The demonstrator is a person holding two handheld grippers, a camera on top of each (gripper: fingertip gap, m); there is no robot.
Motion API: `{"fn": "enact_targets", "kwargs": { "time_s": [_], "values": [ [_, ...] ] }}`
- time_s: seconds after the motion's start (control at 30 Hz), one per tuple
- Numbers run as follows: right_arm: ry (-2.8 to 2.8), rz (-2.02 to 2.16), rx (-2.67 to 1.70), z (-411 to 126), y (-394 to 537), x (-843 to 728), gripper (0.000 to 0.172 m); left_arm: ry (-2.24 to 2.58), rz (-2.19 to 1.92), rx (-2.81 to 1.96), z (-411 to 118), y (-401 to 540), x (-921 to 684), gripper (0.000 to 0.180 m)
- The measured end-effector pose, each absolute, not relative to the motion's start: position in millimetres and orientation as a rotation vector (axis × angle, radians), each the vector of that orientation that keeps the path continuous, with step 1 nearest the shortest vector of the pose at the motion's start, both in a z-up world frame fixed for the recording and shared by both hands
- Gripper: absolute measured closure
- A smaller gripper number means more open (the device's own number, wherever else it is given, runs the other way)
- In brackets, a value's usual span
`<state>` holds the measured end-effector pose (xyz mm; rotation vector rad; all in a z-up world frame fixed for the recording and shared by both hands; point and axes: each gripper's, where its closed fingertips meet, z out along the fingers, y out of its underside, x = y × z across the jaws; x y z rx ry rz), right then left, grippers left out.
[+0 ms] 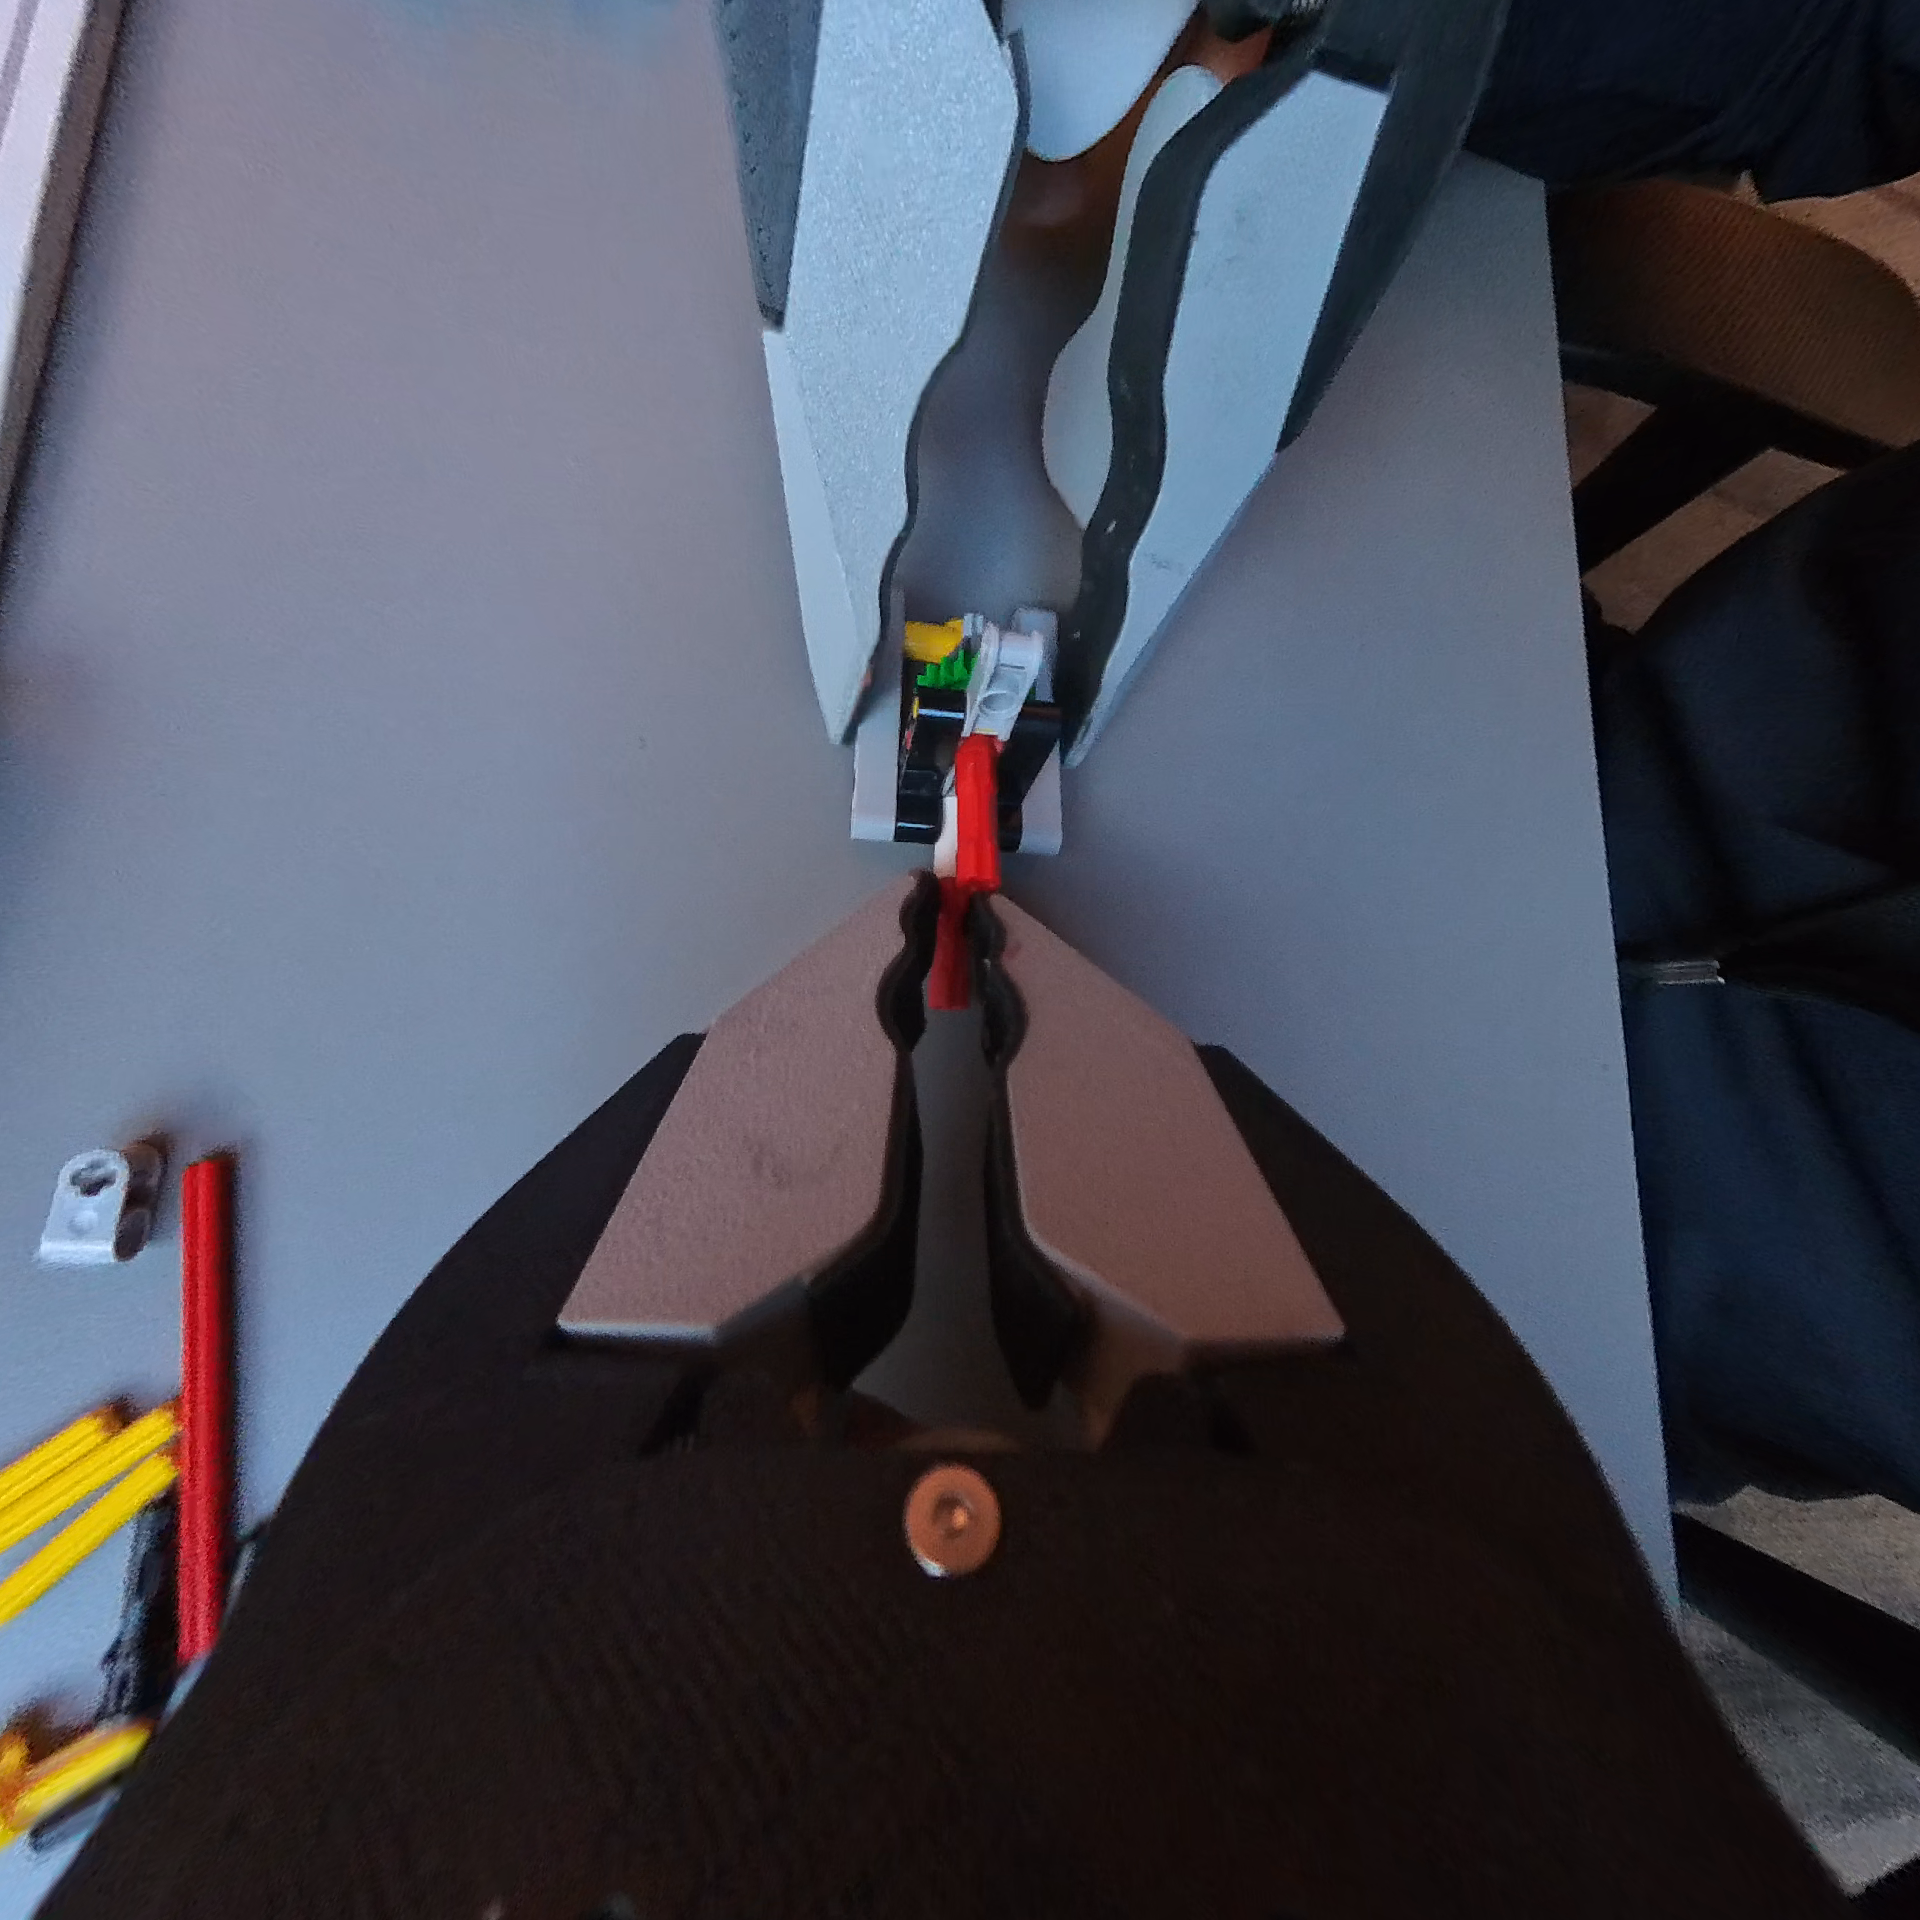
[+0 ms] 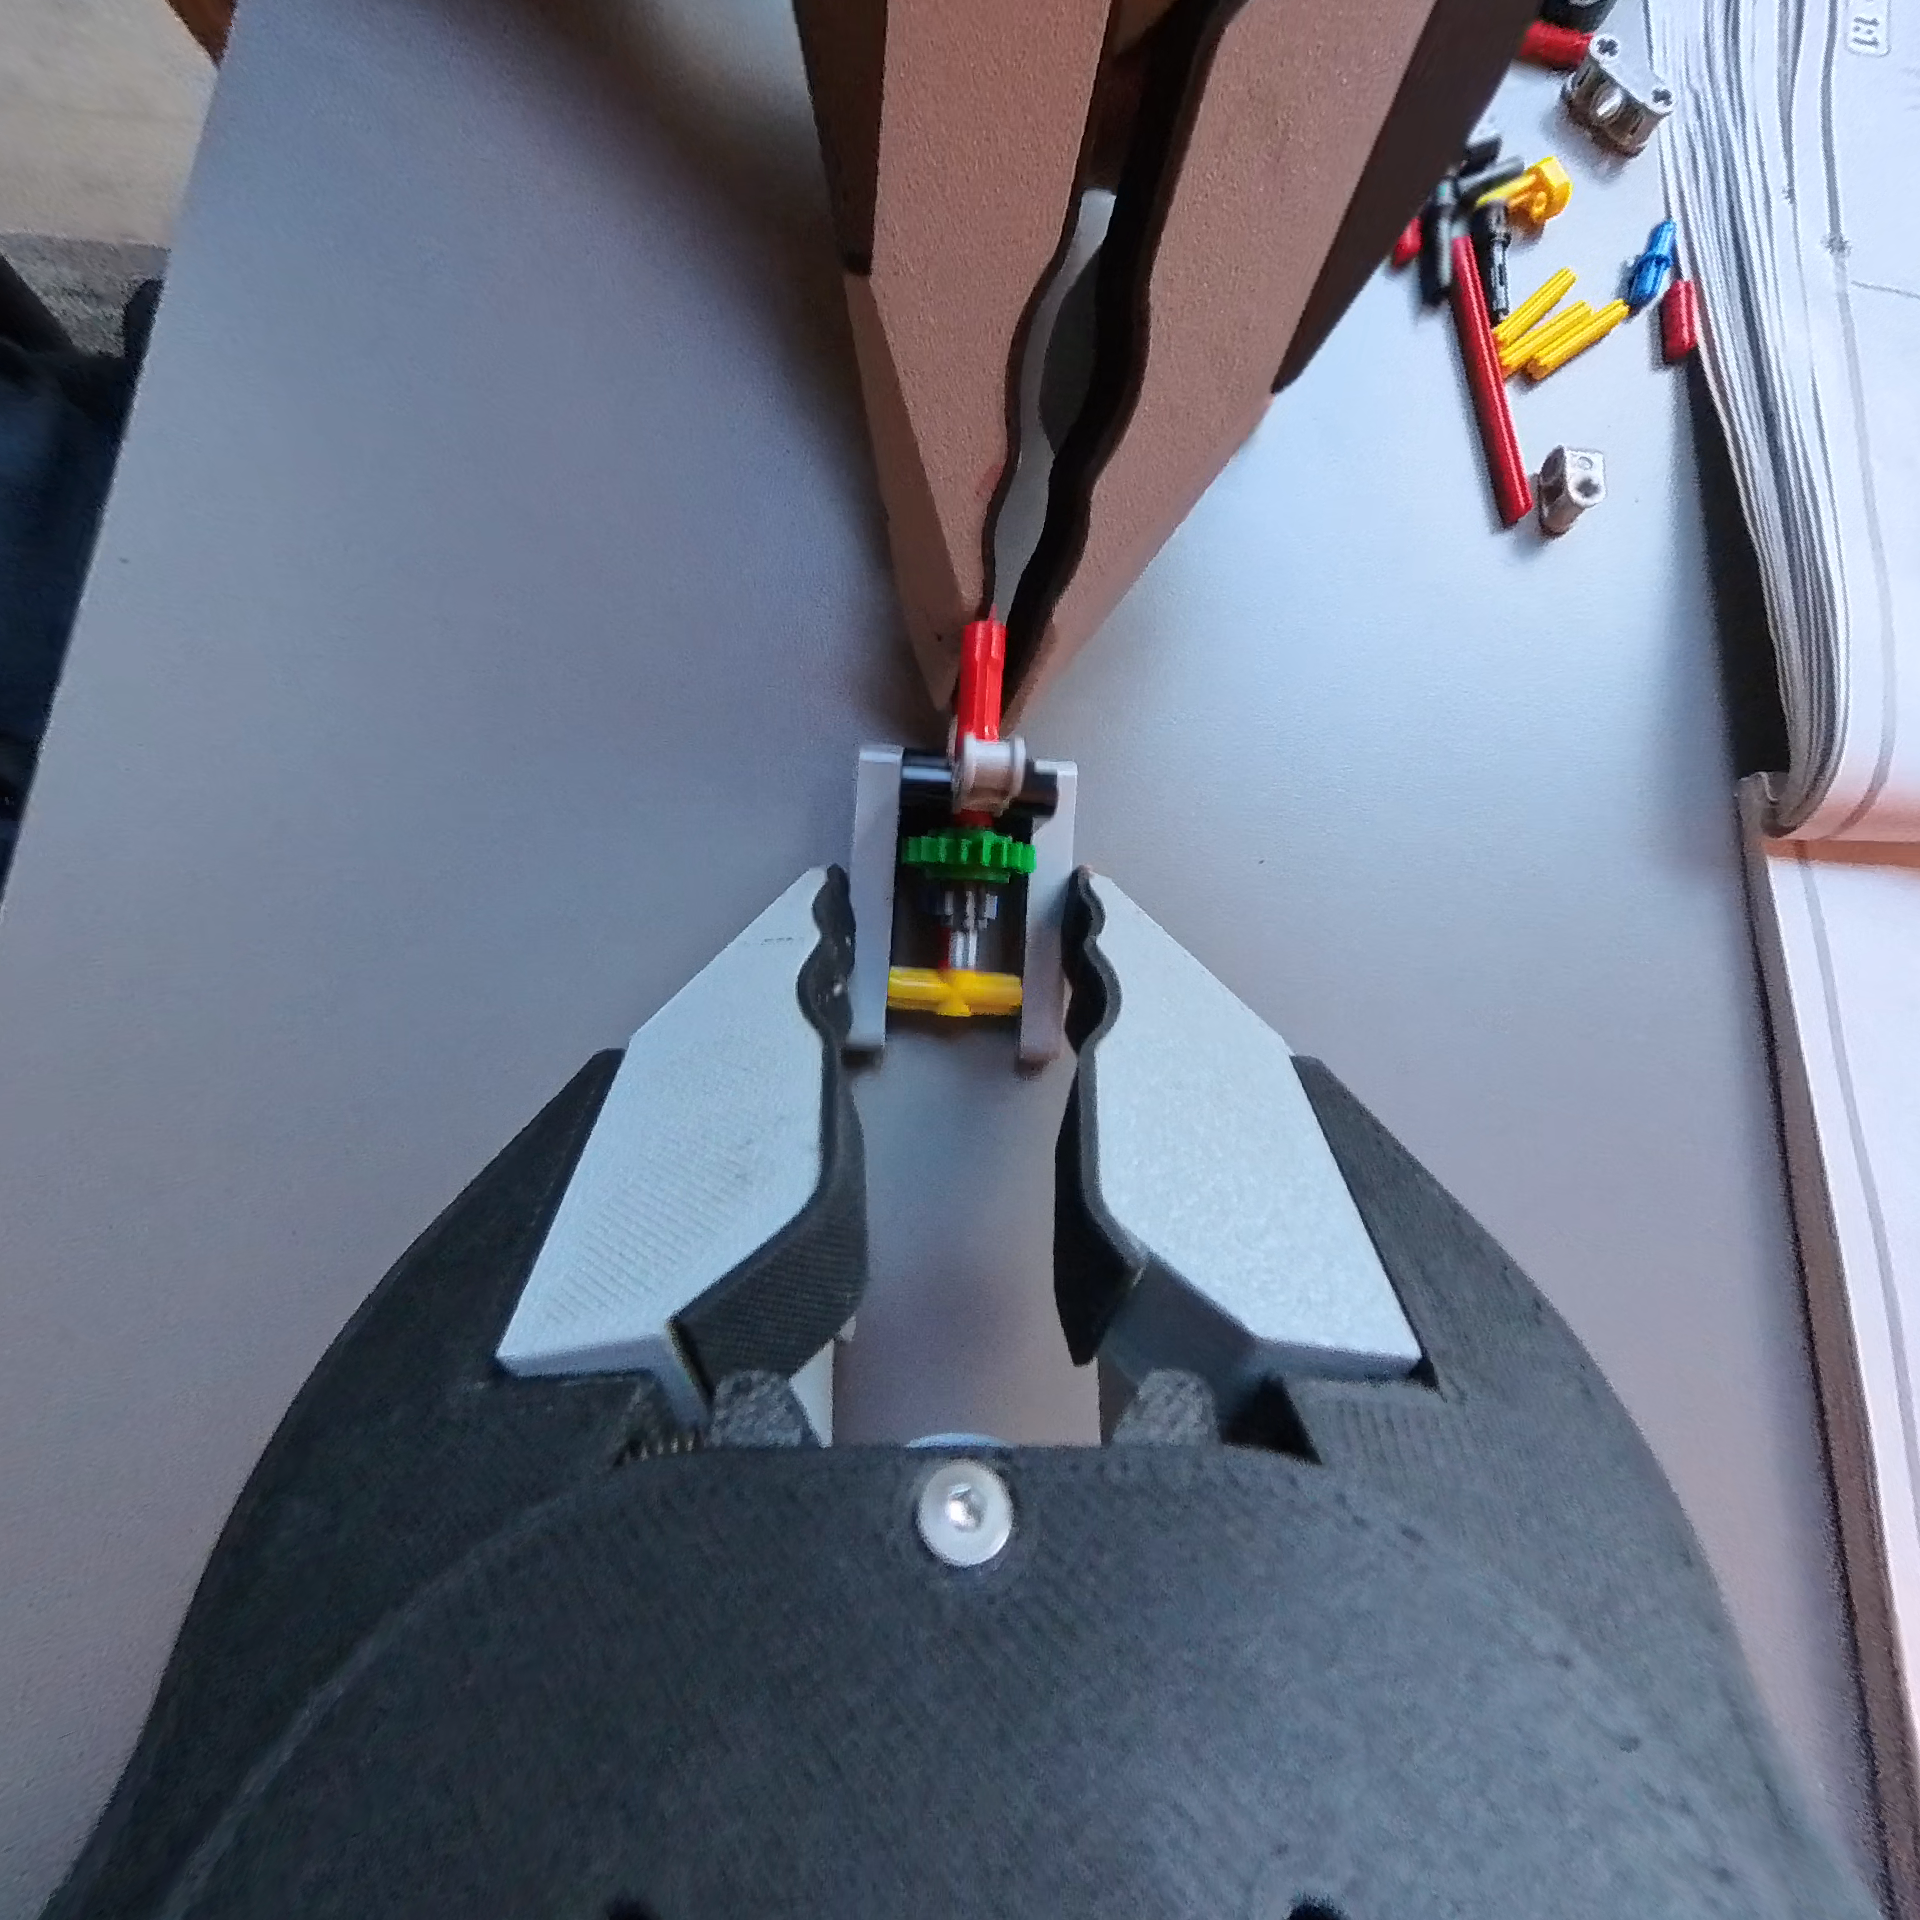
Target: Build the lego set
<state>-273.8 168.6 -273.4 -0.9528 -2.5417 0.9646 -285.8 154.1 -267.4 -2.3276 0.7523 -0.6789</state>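
Black mounts fill the foreground of both wrist views, and ahead of them the two grippers meet nose to nose over a grey table [image 1: 416, 623]. Nearest in the left wrist view, the left gripper [image 1: 951, 940] has its tan fingers nearly closed, the wavy black pads [image 1: 902, 966] pinching a short red axle [image 1: 961, 904] near its free end. Just beyond, that axle runs through a light grey connector [image 2: 987, 774] into a small frame assembly [image 2: 871, 894]. The right gripper [image 2: 961, 956] clamps this assembly by its two grey side plates, pads pressed against their outer faces; inside sit a green gear [image 2: 966, 854] and a yellow cross piece [image 2: 956, 990].

Judging from this, the axle is being seated or drawn along its own line, so the sound way is to keep the left grip in line with the bore, avoid twisting sideways, and let the right grip hold the frame still and level.

Farther off lie loose parts: a long red rod [image 2: 1491, 384], yellow pins [image 2: 1553, 327], a grey bracket [image 1: 99, 1205] and an open booklet [image 2: 1787, 416].
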Motion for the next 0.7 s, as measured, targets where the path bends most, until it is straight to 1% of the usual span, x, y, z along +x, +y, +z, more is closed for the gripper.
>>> {"fn": "enact_targets", "kwargs": {
  "time_s": [0.13,0.33,0.37,0.4,0.43,0.47,0.53,0.6,0.7],
  "values": [
    [-2.553,0.994,-0.920,-272.9,159.5,-272.8,0.133,0.815,-0.684,-2.342,-270.0,154.7,-274.3,0.180],
    [-2.500,1.135,-0.968,-270.8,158.6,-276.1,0.133,0.775,-0.737,-2.327,-269.3,153.1,-277.8,0.178],
    [-2.503,1.149,-0.955,-270.4,157.8,-276.0,0.133,0.783,-0.729,-2.332,-269.9,152.4,-278.2,0.176],
    [-2.496,1.159,-0.940,-269.2,157.3,-276.8,0.133,0.783,-0.703,-2.325,-269.0,153.8,-279.2,0.170],
    [-2.479,1.164,-0.928,-267.5,157.0,-278.1,0.129,0.778,-0.673,-2.313,-267.8,156.0,-280.4,0.162],
    [-2.455,1.171,-0.914,-264.2,156.9,-279.7,0.117,0.782,-0.670,-2.303,-266.4,156.3,-279.8,0.159],
    [-2.397,1.205,-0.887,-255.1,157.6,-282.8,0.100,0.769,-0.697,-2.288,-263.5,156.7,-276.9,0.153],
    [-2.371,1.251,-0.887,-246.7,158.8,-282.1,0.094,0.756,-0.726,-2.280,-261.3,156.8,-275.5,0.145],
    [-2.334,1.357,-0.888,-233.5,158.1,-279.6,0.092,0.750,-0.775,-2.255,-255.4,154.0,-273.7,0.141]
  ]
}}
